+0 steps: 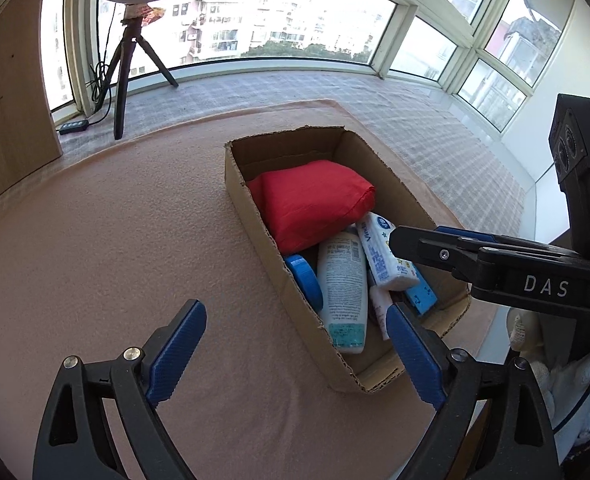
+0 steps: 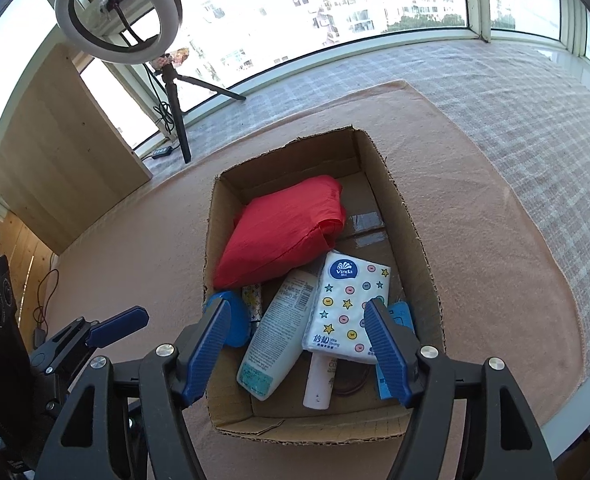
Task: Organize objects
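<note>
An open brown cardboard box (image 2: 411, 216) sits on a pink felt mat (image 1: 115, 240), towards the mat's far right corner, and everything to be organized lies inside it. A folded red cloth pouch (image 2: 283, 228) fills the far half. In the near half lie a white plastic lotion bottle (image 2: 275, 336), a soft white tissue pack printed with stars and buttons (image 2: 343, 304), a round blue plastic lid (image 1: 305, 278), a slim white tube (image 2: 319, 380) and a flat blue packet (image 2: 401, 314).

The right gripper (image 2: 299, 348) hovers over the near end of the box with its jaws apart on either side of the bottle and tissue pack, gripping nothing. The left gripper (image 1: 295, 354) hangs above the mat by the box's near left wall, spread wide and empty.

The tissue pack is probably light and squashy, with a slick wrapper, so a hold across its short width seems safest. The bottle looks stiff, smooth and heavier, best taken across its body. The pouch should be soft and yielding, so pinching a thick fold would suit.

The right wrist view alone shows the tissue pack's printed face, the full tube, a small patterned item (image 2: 253, 300) beside the lid, and the whole ring light (image 2: 117, 10) on its tripod. The left wrist view shows the right gripper from the side, reaching over the box's right wall.
</note>
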`<move>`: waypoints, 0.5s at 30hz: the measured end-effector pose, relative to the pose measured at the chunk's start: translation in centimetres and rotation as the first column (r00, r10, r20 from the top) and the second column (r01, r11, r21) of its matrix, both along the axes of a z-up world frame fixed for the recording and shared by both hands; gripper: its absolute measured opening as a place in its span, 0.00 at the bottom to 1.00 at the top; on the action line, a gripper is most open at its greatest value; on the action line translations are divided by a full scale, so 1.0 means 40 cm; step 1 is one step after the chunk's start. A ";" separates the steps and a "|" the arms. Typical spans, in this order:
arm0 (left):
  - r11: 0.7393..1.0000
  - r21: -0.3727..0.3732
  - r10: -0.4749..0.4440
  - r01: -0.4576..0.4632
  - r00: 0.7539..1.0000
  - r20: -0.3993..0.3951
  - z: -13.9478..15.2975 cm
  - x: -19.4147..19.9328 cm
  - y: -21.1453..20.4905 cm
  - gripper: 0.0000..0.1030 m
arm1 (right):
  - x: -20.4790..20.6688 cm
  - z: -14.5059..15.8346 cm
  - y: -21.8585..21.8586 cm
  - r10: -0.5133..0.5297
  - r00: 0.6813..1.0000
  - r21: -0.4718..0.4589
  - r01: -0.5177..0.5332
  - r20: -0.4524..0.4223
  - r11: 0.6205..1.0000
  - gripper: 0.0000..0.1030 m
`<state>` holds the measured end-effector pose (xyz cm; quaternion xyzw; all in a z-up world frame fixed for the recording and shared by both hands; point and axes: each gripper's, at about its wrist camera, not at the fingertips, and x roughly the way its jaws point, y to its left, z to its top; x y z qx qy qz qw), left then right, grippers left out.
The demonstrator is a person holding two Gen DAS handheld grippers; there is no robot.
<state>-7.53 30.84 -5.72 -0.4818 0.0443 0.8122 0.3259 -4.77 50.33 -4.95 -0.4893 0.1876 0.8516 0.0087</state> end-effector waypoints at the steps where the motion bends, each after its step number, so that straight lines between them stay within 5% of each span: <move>1: 1.000 -0.003 0.018 -0.018 1.000 -0.001 0.001 -0.001 -0.026 0.91 | 0.002 0.001 -0.014 0.002 1.000 0.007 -0.002 -0.001 1.000 0.64; 15: 0.974 -0.044 0.224 -0.224 0.975 -0.002 0.002 0.006 -0.414 0.91 | 0.000 0.001 -0.289 0.082 0.997 0.032 -0.082 -0.004 0.996 0.64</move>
